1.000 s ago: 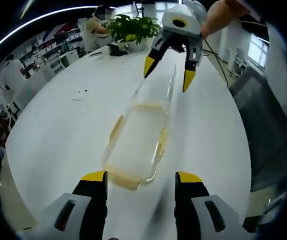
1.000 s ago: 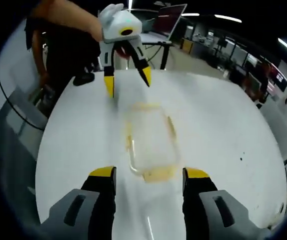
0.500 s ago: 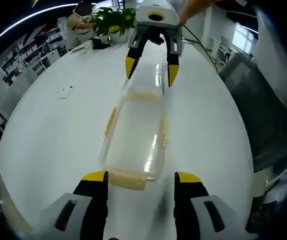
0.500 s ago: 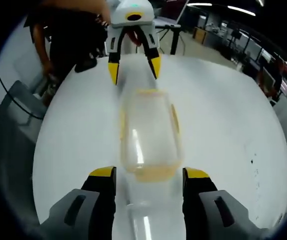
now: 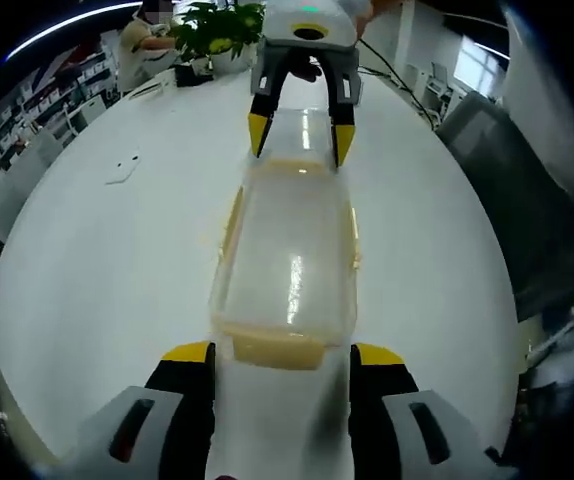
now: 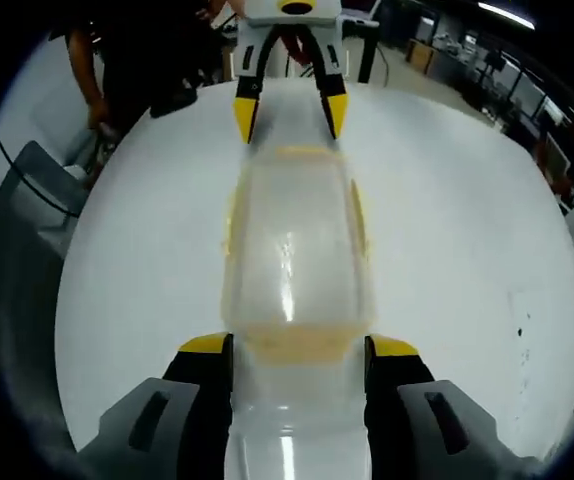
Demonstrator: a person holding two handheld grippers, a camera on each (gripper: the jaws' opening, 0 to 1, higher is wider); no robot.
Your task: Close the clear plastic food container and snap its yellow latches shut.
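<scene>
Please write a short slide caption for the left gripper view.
Two open grippers face each other across a clear container.

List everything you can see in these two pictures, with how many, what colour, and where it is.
Clear plastic food container: one, transparent with yellow latches, lying on the table between the two tools, lid down.
Yellow latches: one at each end and one along each long side, pale yellow, none clearly snapped.
Round white table: one, white, under the container.
Small flat object: one, white, on the table away from the container; too small to identify.
Green potted plant: one, green, at the table's far edge in the left gripper view.
Left tool: one, grey with yellow tips, open, astride one end of the container.
Right tool: one, same colours, open, astride the opposite end.
</scene>
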